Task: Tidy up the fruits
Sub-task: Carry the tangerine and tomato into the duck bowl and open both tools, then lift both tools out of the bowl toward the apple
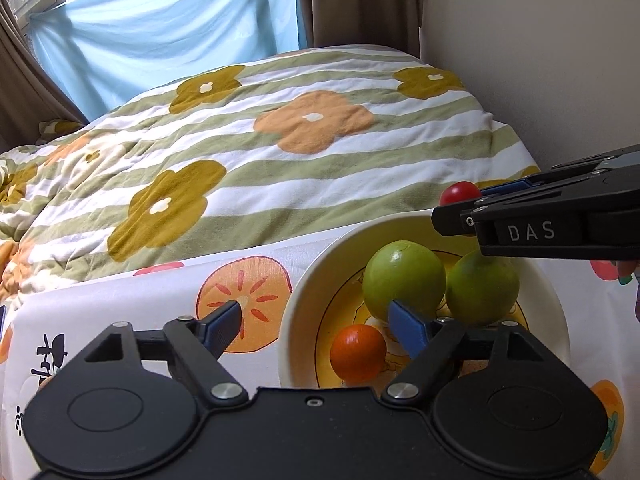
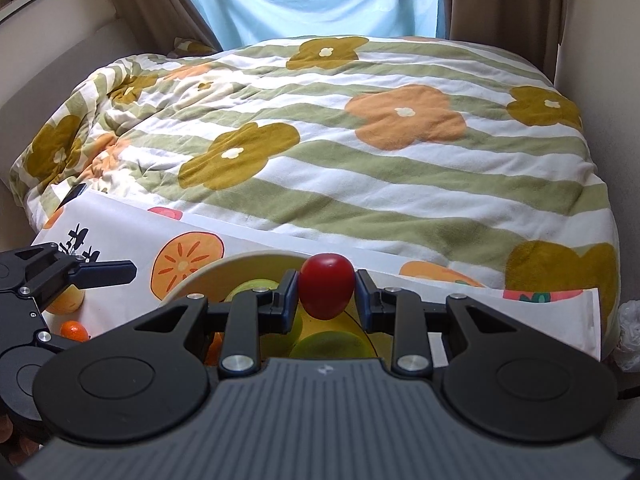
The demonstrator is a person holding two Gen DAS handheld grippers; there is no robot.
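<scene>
A cream bowl [image 1: 304, 292] with a yellow inside stands on a fruit-print cloth. It holds two green fruits [image 1: 404, 280] [image 1: 482, 288] and a small orange fruit [image 1: 358, 354]. My right gripper [image 2: 327, 294] is shut on a small red fruit [image 2: 327, 285] and holds it above the bowl [image 2: 240, 266]; the red fruit [image 1: 460, 193] also shows in the left wrist view. My left gripper [image 1: 320, 324] is open and empty, its fingers astride the bowl's left rim. A yellow fruit [image 2: 66, 300] and an orange fruit [image 2: 74, 330] lie left of the bowl.
The fruit-print cloth [image 1: 140, 300] covers the table, with its far edge against a bed under a striped flower quilt [image 1: 280, 140]. A wall [image 1: 540, 60] rises on the right. Curtains and a blue sheet [image 1: 160, 28] hang behind the bed.
</scene>
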